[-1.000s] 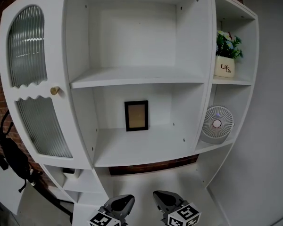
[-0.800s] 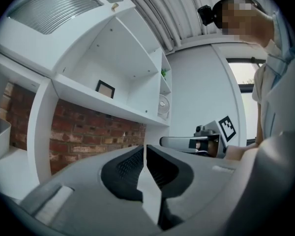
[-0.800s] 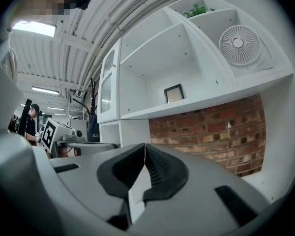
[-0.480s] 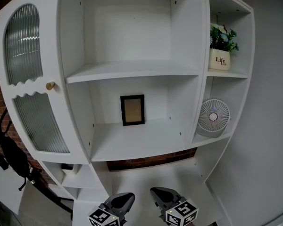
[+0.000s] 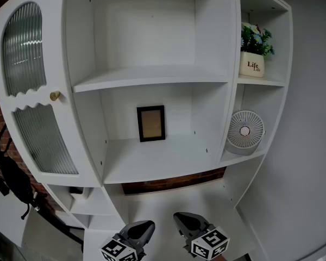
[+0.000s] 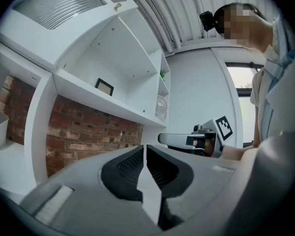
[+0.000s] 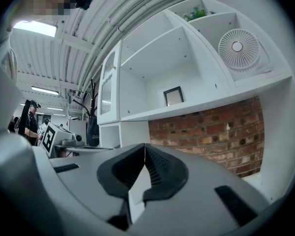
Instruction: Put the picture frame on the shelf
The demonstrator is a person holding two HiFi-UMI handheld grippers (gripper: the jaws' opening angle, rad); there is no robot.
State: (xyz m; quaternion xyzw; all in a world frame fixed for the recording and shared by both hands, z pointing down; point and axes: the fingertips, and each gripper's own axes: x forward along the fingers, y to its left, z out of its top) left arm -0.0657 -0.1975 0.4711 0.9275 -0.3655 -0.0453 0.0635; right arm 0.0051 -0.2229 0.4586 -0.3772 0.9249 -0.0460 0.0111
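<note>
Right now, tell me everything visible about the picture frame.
The picture frame is small, rectangular, with a thin black border round a plain tan panel. It stands upright, portrait, on the white middle shelf, at the back, slightly left of centre. Its foot rests on the shelf; whether it leans on the rear wall is unclear. Nothing grips it.

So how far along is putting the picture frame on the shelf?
Done: the picture frame stands upright at the back of the middle shelf. In hand: nothing; left claw and right claw are shut and empty, below the shelf. Left: seemingly nothing.
</note>
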